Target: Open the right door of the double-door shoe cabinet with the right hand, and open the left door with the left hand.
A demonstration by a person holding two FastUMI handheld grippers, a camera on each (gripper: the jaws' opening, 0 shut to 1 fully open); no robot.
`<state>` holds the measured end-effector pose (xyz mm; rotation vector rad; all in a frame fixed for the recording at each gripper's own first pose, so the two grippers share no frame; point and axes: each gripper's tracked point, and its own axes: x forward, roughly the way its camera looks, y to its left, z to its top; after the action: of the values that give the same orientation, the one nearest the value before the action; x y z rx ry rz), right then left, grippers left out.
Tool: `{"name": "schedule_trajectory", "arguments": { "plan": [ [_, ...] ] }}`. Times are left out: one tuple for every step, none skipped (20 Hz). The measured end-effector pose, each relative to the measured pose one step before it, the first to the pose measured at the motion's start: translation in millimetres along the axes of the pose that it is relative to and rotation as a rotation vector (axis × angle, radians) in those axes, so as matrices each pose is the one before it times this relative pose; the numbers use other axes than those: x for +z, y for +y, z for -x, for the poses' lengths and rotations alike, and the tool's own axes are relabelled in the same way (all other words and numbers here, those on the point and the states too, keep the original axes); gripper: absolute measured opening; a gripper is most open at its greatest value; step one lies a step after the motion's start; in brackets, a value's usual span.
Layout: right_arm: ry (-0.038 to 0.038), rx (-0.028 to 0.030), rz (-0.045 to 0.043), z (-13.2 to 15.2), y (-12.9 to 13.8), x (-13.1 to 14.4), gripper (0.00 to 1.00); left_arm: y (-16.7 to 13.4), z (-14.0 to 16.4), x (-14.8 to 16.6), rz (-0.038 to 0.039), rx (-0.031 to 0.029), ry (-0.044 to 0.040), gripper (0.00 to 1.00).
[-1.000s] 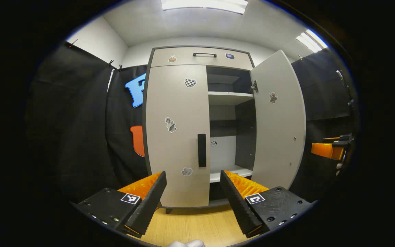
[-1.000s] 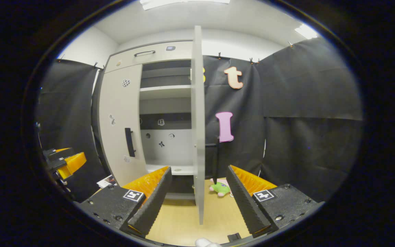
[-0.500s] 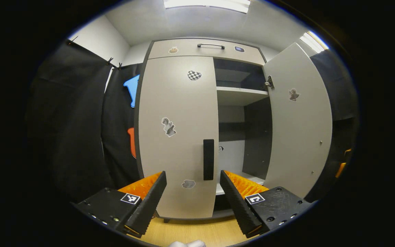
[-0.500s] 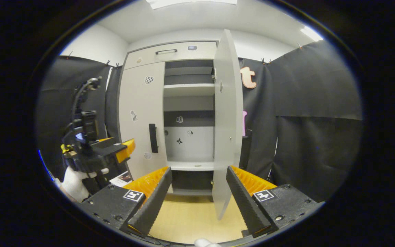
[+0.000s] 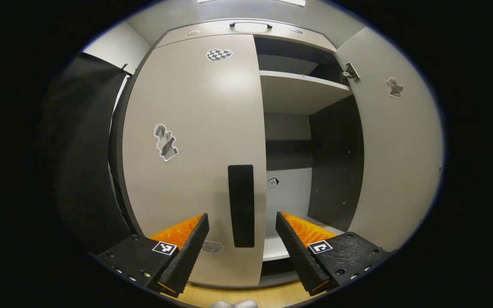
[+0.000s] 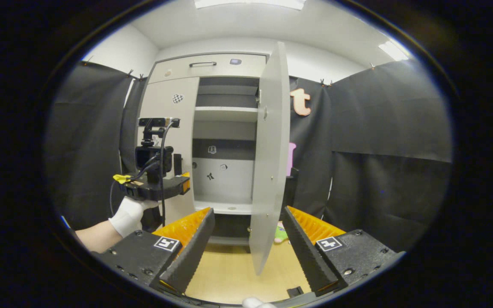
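Observation:
The grey double-door shoe cabinet stands right ahead. Its left door (image 5: 191, 141) is closed, and the dark vertical handle (image 5: 241, 205) sits near the door's inner edge. My left gripper (image 5: 242, 252) is open, close in front of that handle, which lines up between the two fingers without touching them. The right door (image 5: 396, 149) is swung wide open. In the right gripper view that right door (image 6: 270, 158) is nearly edge-on, and my right gripper (image 6: 248, 252) is open and holds nothing, a short way back from it. A gloved hand holds the left gripper (image 6: 182, 185) at the left door (image 6: 165, 128).
Inside the cabinet are a light shelf (image 5: 302, 90) and a lower board (image 6: 223, 207). A drawer with a handle (image 6: 202, 64) runs across the top. A green plush toy (image 6: 278, 233) lies on the wooden floor (image 6: 229, 273) behind the open door.
My left gripper has moved in towards the left door, so its handle now looms large between the fingers. The right gripper has drawn back from the open right door and turned slightly left.

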<state>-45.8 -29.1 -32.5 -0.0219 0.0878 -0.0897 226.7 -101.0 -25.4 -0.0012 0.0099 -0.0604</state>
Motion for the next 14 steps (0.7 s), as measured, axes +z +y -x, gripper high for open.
{"name": "schedule_trajectory", "arguments": {
  "plan": [
    [0.00364,-0.00376,-0.00018,-1.97,-2.84,-1.23,1.0,0.1,-6.4,-1.68,0.00231,0.00227,0.00821,0.95],
    [0.00344,-0.00208,0.00045,-2.7,-1.45,-0.33,0.99,-0.4,-6.04,-1.64,0.00157,-0.00189,0.00552,0.95],
    [0.00441,-0.00009,0.00199,-2.25,-0.95,-0.7,1.0,-0.88,-3.32,0.24,-0.00109,-0.00018,-0.00189,0.95],
    [0.00237,0.0028,0.00305,-3.88,0.22,0.53,1.0,-0.43,-2.81,2.26,-0.00643,0.00236,-0.0064,0.96],
    [0.00255,0.00387,0.00285,-3.43,1.44,0.82,1.0,0.02,-1.88,1.95,-0.00607,0.00569,-0.01005,0.96],
    [0.00007,0.00321,0.00183,-3.14,0.81,0.47,1.0,-1.41,-3.97,-0.59,-0.00216,-0.0016,0.00025,1.0],
    [0.00131,0.0042,0.00094,-1.98,0.64,0.1,1.0,-4.65,-2.97,-4.43,0.00336,-0.0149,0.01582,0.81],
    [0.00104,0.0057,0.00047,-2.21,0.9,0.17,1.0,-2.25,-3.4,-5.8,0.0023,-0.0057,0.02135,0.75],
    [0.00015,0.00192,0.00144,-1.69,-0.39,1.08,1.0,1.15,-0.73,-5.11,0.00193,0.00656,0.02523,0.63],
    [-0.00095,0.00266,0.00231,-0.81,-0.5,0.32,1.0,2.16,-0.09,-6.8,0.00348,0.01922,0.02547,0.6],
    [-0.00397,0.00111,0.00169,-0.61,-1.03,1.48,1.0,0.14,-0.16,8.76,-0.00945,0.00521,-0.03833,0.62],
    [-0.00105,-0.00077,0.00269,0.2,-1.54,-0.11,1.0,-0.1,-2.23,-3.11,-0.00116,-0.00083,0.0094,0.59],
    [-0.00101,0.00103,0.00245,-0.76,-1.4,-0.16,1.0,-0.19,0.07,0.2,0.00556,-0.00148,-0.00533,0.39],
    [0.00431,0.00173,0.00147,-0.49,-0.84,-3.16,1.0,4.15,-2.22,0.92,-0.00351,0.01255,-0.00178,0.51]
  ]
}}
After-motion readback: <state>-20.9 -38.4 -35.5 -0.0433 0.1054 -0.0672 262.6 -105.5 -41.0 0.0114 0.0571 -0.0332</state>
